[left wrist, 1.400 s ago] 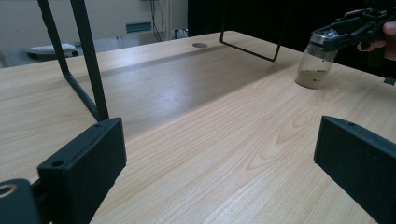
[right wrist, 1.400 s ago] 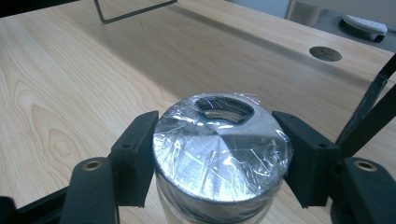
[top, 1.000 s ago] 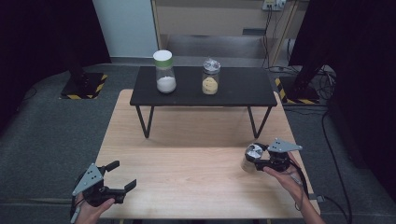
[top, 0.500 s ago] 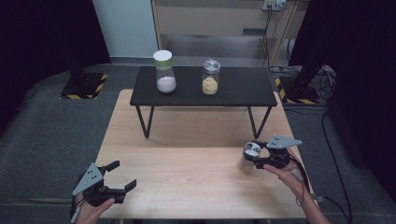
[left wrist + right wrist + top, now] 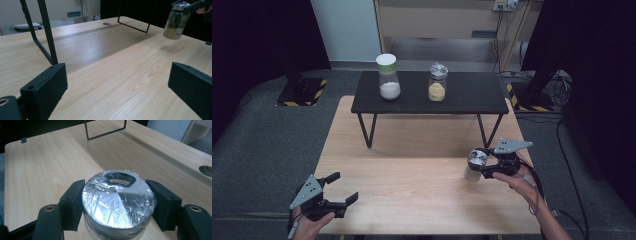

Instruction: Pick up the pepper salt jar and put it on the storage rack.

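Silver-lidded jar [image 5: 118, 200] hangs clamped in the right gripper [image 5: 486, 165] above the wooden table [image 5: 412, 195] (clear of it), while the left gripper [image 5: 343, 187] gapes nearer its front edge.

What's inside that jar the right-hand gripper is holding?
The jar in the right gripper holds tan powder at the bottom, seen through the glass. Its metal lid, wrapped in clear film, hides the contents from above.
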`<state>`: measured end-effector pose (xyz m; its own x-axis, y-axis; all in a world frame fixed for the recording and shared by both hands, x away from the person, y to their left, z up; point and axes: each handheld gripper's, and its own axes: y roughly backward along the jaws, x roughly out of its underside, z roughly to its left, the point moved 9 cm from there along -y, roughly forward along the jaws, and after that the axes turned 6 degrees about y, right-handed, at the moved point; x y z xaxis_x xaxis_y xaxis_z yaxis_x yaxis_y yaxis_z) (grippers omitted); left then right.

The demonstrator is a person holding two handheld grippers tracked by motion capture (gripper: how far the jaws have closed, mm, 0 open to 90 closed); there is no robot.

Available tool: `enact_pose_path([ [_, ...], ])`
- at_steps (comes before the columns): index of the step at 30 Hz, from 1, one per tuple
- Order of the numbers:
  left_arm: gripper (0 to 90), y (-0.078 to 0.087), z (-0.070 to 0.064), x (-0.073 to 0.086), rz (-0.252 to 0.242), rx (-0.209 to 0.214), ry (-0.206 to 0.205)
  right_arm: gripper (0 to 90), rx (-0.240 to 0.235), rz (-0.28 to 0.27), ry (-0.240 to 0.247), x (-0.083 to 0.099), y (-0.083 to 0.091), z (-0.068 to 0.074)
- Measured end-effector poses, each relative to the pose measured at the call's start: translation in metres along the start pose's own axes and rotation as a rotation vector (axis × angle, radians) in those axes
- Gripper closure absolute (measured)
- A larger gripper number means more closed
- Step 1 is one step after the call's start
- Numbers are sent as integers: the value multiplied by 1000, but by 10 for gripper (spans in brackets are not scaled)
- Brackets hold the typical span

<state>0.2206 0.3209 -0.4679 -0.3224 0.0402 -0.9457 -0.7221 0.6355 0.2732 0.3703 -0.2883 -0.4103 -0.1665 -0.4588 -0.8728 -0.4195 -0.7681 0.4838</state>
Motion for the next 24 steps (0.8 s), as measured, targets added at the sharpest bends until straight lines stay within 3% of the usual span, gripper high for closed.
enact_pose_path([
  [10,15,0,0,0,-2,2,1,354,-30,-8,2,-23,7,-6],
  [24,16,-1,0,0,-1,4,0,355,-11,-10,-13,-64,16,-14],
])
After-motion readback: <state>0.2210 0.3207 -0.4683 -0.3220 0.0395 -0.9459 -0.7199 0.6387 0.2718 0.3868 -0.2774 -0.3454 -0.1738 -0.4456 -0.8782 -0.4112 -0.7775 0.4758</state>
